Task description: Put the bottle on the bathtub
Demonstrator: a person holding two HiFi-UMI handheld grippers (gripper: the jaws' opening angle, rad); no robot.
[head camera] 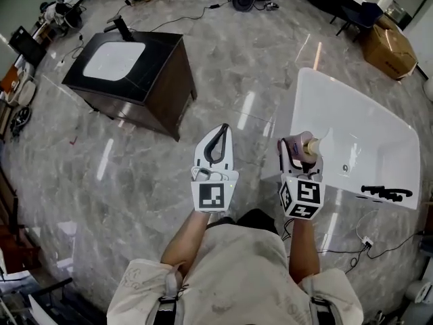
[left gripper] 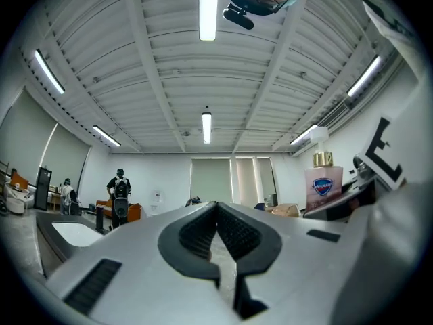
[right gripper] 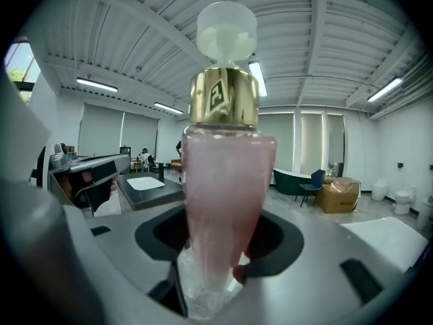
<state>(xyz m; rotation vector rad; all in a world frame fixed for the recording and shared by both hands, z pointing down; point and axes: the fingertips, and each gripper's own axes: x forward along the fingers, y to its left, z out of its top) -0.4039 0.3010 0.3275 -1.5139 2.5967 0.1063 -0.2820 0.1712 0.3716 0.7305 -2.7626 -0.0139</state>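
My right gripper (head camera: 301, 146) has its fingers spread wide and clamped on the pink bottle (right gripper: 226, 202). The bottle stands upright between them, with a gold collar and a white cap on top. In the head view the bottle hangs above the marble floor (head camera: 135, 181), with its cap at the left edge of the white bathtub (head camera: 369, 131). My left gripper (head camera: 221, 131) is just beside the right one, its fingers pressed together on nothing.

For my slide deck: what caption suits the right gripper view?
Right gripper holds a pink, gold-collared bottle upright between its jaws, white bathtub at lower right.
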